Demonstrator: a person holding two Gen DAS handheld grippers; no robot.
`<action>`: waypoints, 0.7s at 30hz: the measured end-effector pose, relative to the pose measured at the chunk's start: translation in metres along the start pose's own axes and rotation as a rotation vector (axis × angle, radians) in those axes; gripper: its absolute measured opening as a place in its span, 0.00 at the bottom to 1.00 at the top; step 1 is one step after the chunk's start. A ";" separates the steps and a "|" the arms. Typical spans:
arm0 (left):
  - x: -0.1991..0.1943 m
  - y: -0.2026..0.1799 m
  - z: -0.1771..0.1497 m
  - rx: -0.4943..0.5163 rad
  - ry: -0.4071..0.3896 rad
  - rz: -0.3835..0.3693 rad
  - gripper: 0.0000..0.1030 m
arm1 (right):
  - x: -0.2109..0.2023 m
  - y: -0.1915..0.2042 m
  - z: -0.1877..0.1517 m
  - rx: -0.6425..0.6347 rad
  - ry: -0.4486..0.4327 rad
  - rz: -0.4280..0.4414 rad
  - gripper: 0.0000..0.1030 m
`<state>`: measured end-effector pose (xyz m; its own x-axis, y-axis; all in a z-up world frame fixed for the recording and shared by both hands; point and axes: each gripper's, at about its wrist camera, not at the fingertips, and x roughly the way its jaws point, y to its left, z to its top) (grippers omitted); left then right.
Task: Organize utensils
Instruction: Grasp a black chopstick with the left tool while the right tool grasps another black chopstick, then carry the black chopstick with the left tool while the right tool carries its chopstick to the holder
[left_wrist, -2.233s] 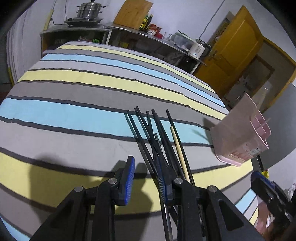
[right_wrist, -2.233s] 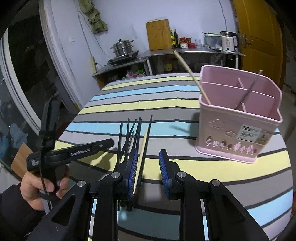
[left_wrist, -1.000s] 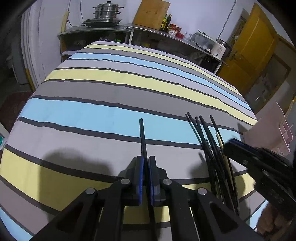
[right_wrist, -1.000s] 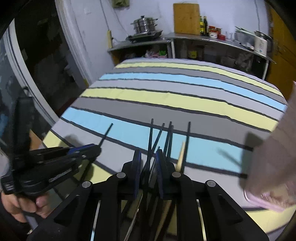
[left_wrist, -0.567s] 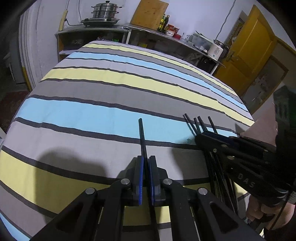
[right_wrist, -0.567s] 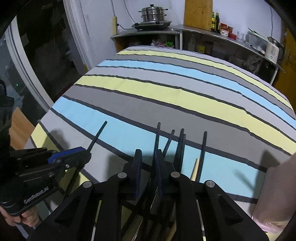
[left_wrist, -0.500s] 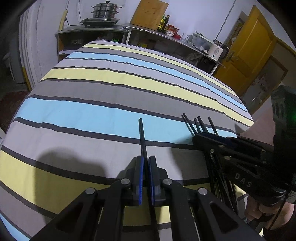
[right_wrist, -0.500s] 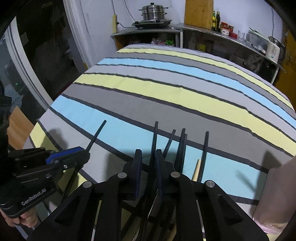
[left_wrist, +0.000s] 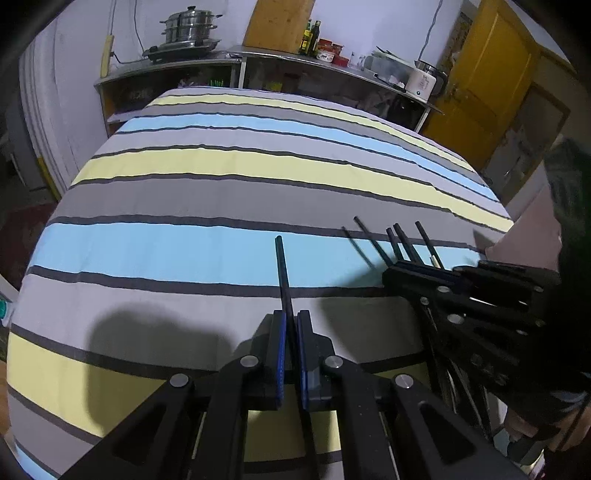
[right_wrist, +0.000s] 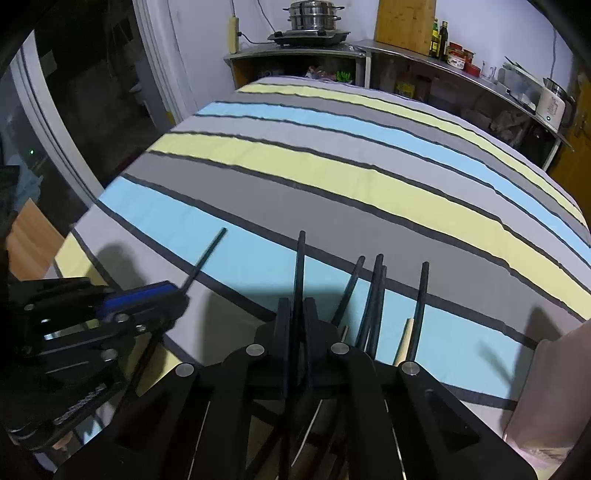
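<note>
My left gripper (left_wrist: 290, 321) is shut on a black chopstick (left_wrist: 281, 266) that points forward over the striped tablecloth; it also shows in the right wrist view (right_wrist: 205, 260). My right gripper (right_wrist: 297, 308) is shut on another black chopstick (right_wrist: 300, 266), lifted a little above the cloth. Several black chopsticks (right_wrist: 373, 299) and one pale wooden chopstick (right_wrist: 404, 341) lie on the cloth just right of it. The right gripper (left_wrist: 424, 271) sits over that pile in the left wrist view. The pink utensil holder (right_wrist: 550, 387) is at the right edge, blurred.
The striped tablecloth (left_wrist: 221, 192) covers a round table. A metal counter (left_wrist: 332, 74) with a steamer pot, cutting board, bottles and kettle stands behind it. A yellow door (left_wrist: 487, 74) is at the back right.
Both grippers have shut, each on a black chopstick from the pile. The left one moved left with its stick. The right one has lifted its stick slightly.
</note>
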<state>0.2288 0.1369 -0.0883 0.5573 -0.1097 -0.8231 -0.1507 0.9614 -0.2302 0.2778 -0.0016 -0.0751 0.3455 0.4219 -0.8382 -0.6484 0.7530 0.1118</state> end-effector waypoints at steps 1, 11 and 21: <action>-0.001 0.001 0.001 -0.009 0.002 -0.007 0.05 | -0.004 0.000 0.000 0.005 -0.008 0.006 0.05; -0.062 -0.008 0.013 -0.009 -0.107 -0.067 0.05 | -0.080 0.002 0.004 0.033 -0.156 0.021 0.05; -0.133 -0.043 0.017 0.056 -0.193 -0.148 0.05 | -0.164 -0.007 -0.013 0.094 -0.305 -0.002 0.05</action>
<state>0.1751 0.1144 0.0393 0.7166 -0.2056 -0.6665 -0.0129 0.9515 -0.3073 0.2167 -0.0822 0.0549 0.5435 0.5417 -0.6412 -0.5872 0.7912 0.1707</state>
